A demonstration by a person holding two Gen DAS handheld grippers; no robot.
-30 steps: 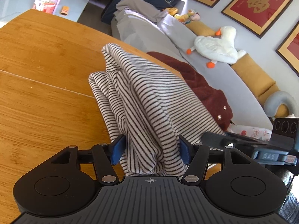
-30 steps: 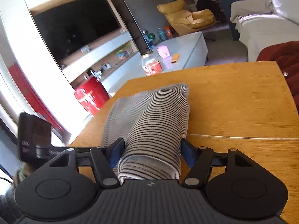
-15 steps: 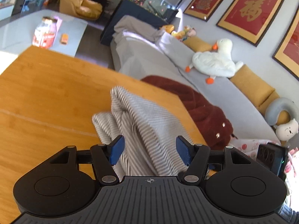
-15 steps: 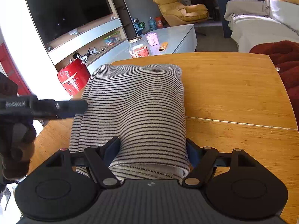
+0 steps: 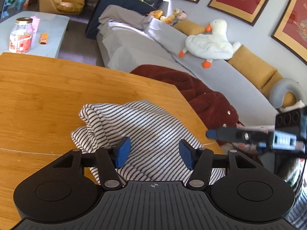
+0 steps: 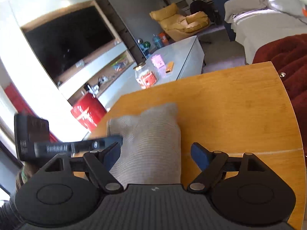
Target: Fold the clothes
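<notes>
Already the striped top [image 5: 145, 134] lay on the wooden table [image 5: 48, 95] as a compact, layered bundle, near the table's edge on the sofa side, with a doubled fold showing at its far end; judging by that shape, most of the folding looked done. The left gripper [image 5: 153, 154] hung over the near part of the bundle with its jaws closing, the cloth lying below and between the blue pads [image 5: 122, 151] but apparently not pinched by them. The right gripper [image 6: 155, 155] was opening, its pads set wider than the bundle and clear of it on the right side at least, so it seemed to have let go. In the right wrist view the top was blurred, so how neat its edges were could not be fully judged. What looked left was small: perhaps a tidy of the loose flap at the bundle's far left corner, or setting it aside. A dark red fleece garment [image 5: 201, 95] lay unfolded on the grey sofa [image 5: 153, 44] just beyond the table, and probably came next.
</notes>
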